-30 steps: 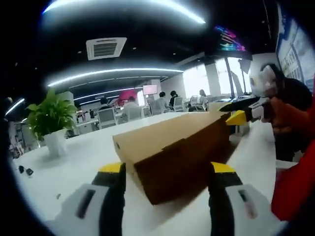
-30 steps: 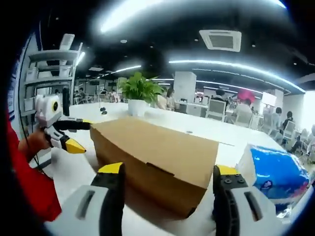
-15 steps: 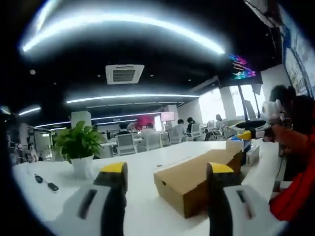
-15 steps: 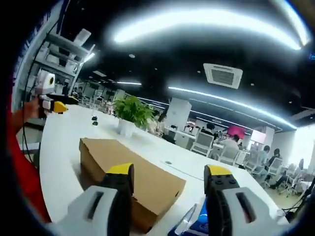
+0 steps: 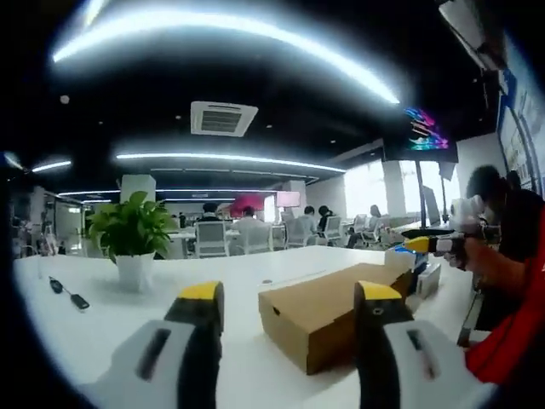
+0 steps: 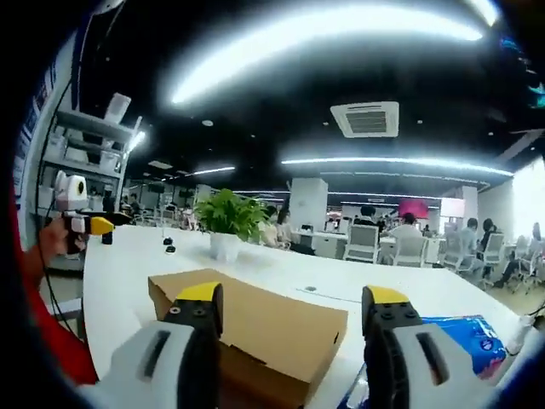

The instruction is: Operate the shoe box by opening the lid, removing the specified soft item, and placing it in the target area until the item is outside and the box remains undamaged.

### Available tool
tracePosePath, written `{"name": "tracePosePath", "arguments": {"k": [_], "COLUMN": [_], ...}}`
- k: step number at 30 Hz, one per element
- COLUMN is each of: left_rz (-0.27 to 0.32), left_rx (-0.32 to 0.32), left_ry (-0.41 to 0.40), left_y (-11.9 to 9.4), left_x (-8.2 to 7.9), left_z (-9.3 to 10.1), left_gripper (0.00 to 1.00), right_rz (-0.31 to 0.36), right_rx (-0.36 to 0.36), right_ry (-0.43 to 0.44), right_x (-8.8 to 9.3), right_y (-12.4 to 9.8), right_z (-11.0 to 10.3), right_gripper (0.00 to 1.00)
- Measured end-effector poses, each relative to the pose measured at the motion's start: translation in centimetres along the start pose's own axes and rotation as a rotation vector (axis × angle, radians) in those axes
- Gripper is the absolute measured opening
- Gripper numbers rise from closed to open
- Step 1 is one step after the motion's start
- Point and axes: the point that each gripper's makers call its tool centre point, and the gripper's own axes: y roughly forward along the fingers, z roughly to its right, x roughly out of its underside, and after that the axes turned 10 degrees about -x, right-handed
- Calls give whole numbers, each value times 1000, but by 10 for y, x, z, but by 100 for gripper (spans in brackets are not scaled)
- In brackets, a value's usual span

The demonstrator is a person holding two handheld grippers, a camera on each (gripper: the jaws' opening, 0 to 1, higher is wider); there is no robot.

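Observation:
A closed brown cardboard shoe box [image 5: 328,311] lies on the white table [image 5: 111,328]; in the right gripper view the same shoe box [image 6: 272,328] lies lid-up just beyond my jaws. My left gripper [image 5: 288,298] is open, held back from the box with nothing between its jaws. My right gripper [image 6: 291,302] is open too, above the box's near side. The right gripper [image 5: 426,244] appears at the right of the left gripper view, and the left gripper [image 6: 89,225] at the left of the right gripper view, each held in a hand.
A potted green plant [image 5: 134,239] stands on the table behind the box. A blue plastic pack [image 6: 464,341] lies by the box's far end. Small dark items [image 5: 66,292] lie near the plant. Shelves [image 6: 89,162] stand at the left. People sit at desks behind.
Both grippers have pulled back and up from the box, so it now looks smaller and farther. The box stays closed in its place.

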Motion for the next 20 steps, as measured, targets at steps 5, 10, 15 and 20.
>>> {"name": "tracePosePath", "arguments": {"k": [5, 10, 15, 20], "left_rz": [5, -34, -39, -18], "left_rx": [51, 58, 46, 2], "left_ry": [-11, 32, 35, 48], "left_y": [6, 13, 13, 12], "left_x": [8, 21, 24, 24], "left_z": [17, 21, 18, 15], "left_gripper": [61, 66, 67, 70], "right_rz": [-100, -132, -62, -43], "right_rx": [53, 42, 19, 22], "right_ry": [-123, -137, -55, -40], "right_x": [15, 26, 15, 15], "right_y": [-3, -4, -8, -10], "right_z": [3, -5, -14, -15], "right_gripper": [52, 46, 52, 56]}}
